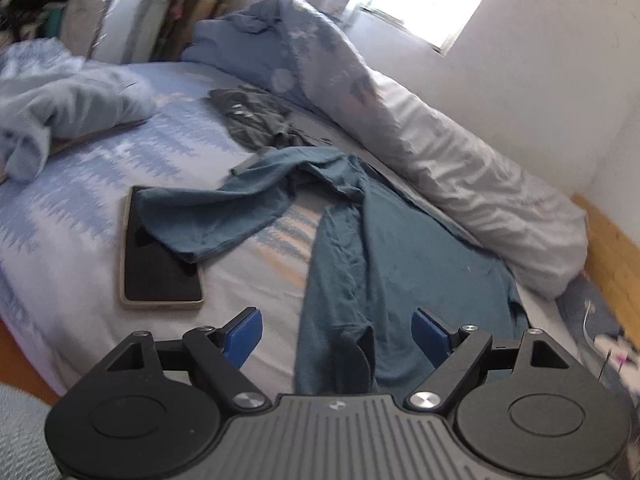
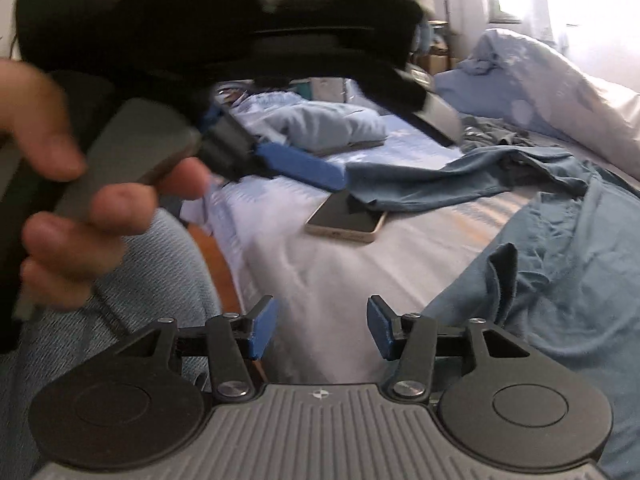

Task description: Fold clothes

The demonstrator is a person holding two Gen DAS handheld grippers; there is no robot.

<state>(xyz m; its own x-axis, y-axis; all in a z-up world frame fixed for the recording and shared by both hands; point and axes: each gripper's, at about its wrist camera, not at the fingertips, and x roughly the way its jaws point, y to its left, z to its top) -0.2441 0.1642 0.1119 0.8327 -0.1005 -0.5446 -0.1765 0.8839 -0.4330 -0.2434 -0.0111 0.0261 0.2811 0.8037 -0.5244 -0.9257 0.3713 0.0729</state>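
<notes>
A teal long-sleeved shirt [image 1: 380, 248] lies crumpled on the bed, one sleeve stretched left over a phone [image 1: 160, 264]. My left gripper [image 1: 338, 332] stands open just above the shirt's near hem, with a fold of cloth rising between the blue pads but not pinched. In the right wrist view the same shirt [image 2: 560, 280] fills the right side. My right gripper [image 2: 322, 328] is open over bare sheet to the left of it, nothing between its pads. A hand [image 2: 72, 216] holds the left tool at upper left. A dark grey garment [image 1: 256, 120] lies farther back.
A bunched duvet [image 1: 440, 152] runs along the wall side of the bed. A light blue bundle [image 1: 60, 100] sits at the far left of the patterned sheet [image 1: 80, 216]. Wooden floor [image 1: 612, 248] shows past the bed's corner. The phone [image 2: 348, 220] lies mid-bed.
</notes>
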